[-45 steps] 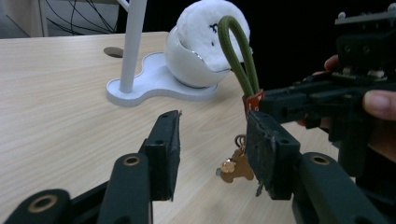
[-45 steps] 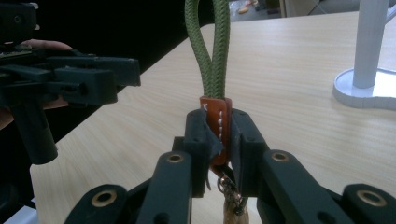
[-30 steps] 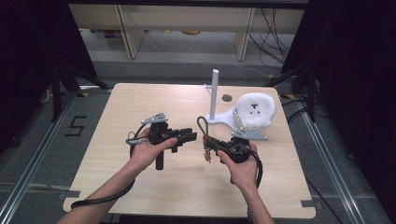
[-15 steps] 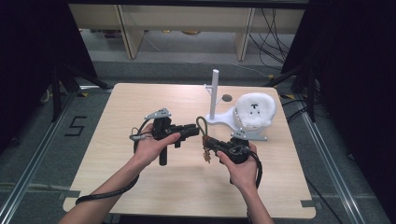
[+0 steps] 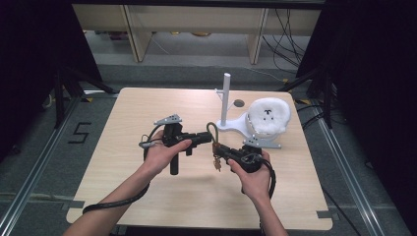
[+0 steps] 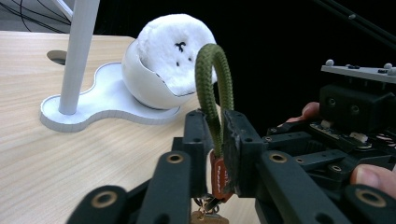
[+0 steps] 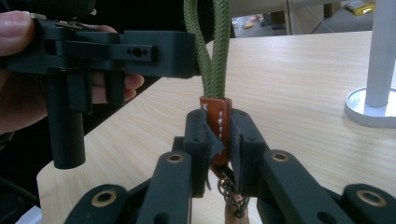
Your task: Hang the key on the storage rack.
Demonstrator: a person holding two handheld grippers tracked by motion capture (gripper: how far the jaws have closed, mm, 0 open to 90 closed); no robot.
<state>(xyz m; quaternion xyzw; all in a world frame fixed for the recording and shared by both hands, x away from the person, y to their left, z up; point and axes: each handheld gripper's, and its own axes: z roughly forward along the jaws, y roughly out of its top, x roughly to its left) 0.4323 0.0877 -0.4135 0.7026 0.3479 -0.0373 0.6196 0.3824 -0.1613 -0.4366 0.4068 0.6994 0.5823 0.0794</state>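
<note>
The bench [image 5: 147,196] carries a white stand [image 5: 231,125] with an upright post near its far right corner, a fluffy white ball [image 5: 268,115] cupped beside it. Above the bench's middle, the left gripper [image 5: 209,138] has its jaws clamped on the green cord loop [image 6: 212,88], and the right gripper [image 7: 215,140] has its jaws pinched on the brown leather tab [image 7: 215,116] just below. Small metal charms [image 5: 216,164] dangle underneath. Pulling the hands apart could probably tear the keyring from one grip.
</note>
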